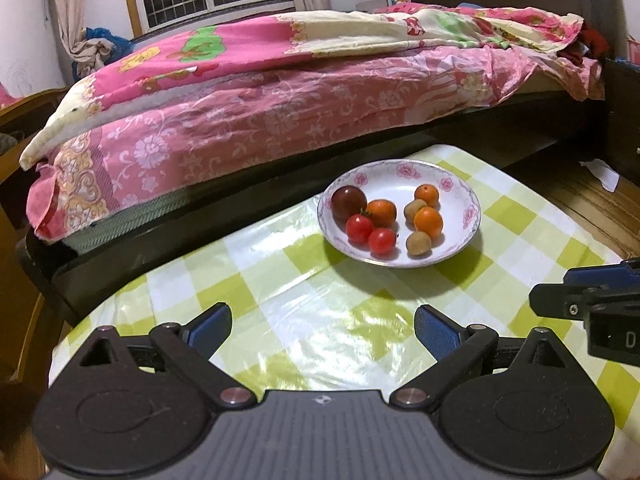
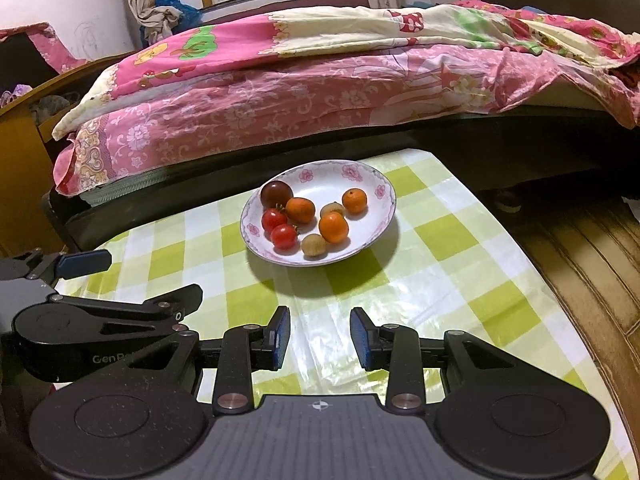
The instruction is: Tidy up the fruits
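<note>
A white floral plate sits on the green-checked table and holds several fruits: a dark plum, two red tomatoes, small oranges and brown kiwis. My left gripper is open and empty, well short of the plate. My right gripper is open and empty, also short of the plate. Each gripper shows at the edge of the other's view.
The table's checked plastic cloth has edges at left and right. A bed with pink bedding runs close behind the table. Wooden floor lies to the right.
</note>
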Available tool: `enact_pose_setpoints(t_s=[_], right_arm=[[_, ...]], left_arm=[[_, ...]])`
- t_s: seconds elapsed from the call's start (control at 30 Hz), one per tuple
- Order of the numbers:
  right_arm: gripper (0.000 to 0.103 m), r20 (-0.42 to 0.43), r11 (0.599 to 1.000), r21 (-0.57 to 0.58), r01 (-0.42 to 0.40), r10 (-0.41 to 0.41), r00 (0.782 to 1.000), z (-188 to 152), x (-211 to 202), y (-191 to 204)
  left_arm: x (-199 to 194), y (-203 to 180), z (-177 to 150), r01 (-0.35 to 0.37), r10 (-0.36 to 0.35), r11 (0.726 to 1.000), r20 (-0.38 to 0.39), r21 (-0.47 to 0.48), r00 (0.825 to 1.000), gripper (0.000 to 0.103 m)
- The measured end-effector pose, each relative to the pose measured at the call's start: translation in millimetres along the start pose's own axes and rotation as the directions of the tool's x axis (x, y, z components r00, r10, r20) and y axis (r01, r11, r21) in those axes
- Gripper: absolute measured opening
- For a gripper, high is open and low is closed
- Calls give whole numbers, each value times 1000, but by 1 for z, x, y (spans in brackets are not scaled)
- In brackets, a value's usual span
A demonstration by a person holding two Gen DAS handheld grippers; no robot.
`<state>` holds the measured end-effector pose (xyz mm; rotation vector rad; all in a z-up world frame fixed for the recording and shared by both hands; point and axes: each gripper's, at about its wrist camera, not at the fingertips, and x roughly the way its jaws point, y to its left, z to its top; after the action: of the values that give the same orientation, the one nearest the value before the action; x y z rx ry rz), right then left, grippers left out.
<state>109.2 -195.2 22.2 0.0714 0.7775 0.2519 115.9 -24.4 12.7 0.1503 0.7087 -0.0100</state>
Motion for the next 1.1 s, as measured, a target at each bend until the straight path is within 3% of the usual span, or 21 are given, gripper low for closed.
enact_pose_setpoints(t_s=[1.1], right_arm=[[33,-43,1000,1,-14,14,999,-35,-24,19]], left_arm=[[-41,-5,-30,-16,16,1000,-16,-22,1000,103]])
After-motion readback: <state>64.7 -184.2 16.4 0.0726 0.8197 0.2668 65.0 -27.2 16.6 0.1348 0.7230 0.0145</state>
